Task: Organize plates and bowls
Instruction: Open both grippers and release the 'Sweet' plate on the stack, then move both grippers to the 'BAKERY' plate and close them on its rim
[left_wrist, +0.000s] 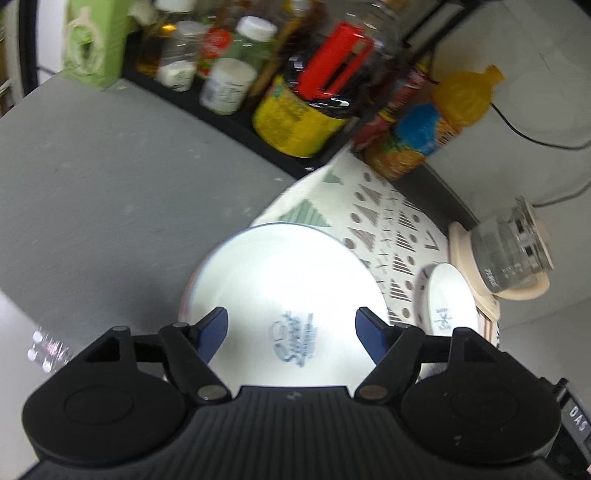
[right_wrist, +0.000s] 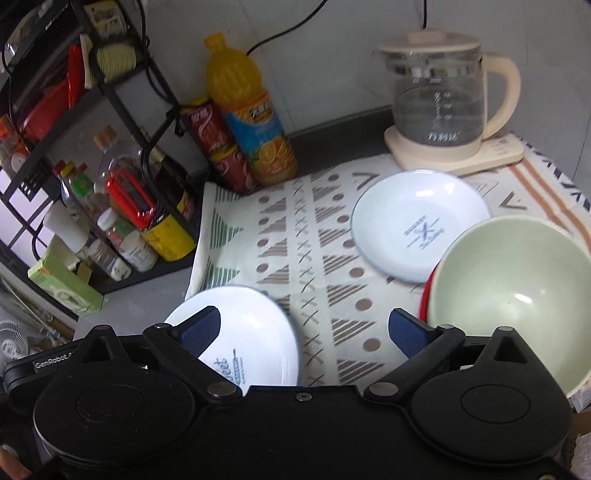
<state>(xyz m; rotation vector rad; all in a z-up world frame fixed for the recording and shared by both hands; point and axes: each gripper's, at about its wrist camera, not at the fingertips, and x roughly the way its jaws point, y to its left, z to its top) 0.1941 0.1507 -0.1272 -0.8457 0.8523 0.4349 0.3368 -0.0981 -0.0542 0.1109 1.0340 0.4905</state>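
Observation:
A white plate with blue writing (left_wrist: 280, 295) lies at the left edge of the patterned cloth (left_wrist: 384, 229); my left gripper (left_wrist: 291, 325) hovers open right over it, holding nothing. The same plate shows in the right wrist view (right_wrist: 255, 332). My right gripper (right_wrist: 306, 332) is open and empty above the cloth (right_wrist: 295, 236). A second white plate (right_wrist: 421, 225) lies farther right, also seen in the left wrist view (left_wrist: 448, 299). A pale green bowl (right_wrist: 513, 291) sits on something red (right_wrist: 426, 295) at the right.
A black rack (right_wrist: 110, 155) with bottles, jars and a yellow can (left_wrist: 299, 122) stands at the left. An orange juice bottle (right_wrist: 251, 118) and red cans (right_wrist: 218, 144) stand by the wall. A glass kettle (right_wrist: 443, 99) on its base stands at the back right.

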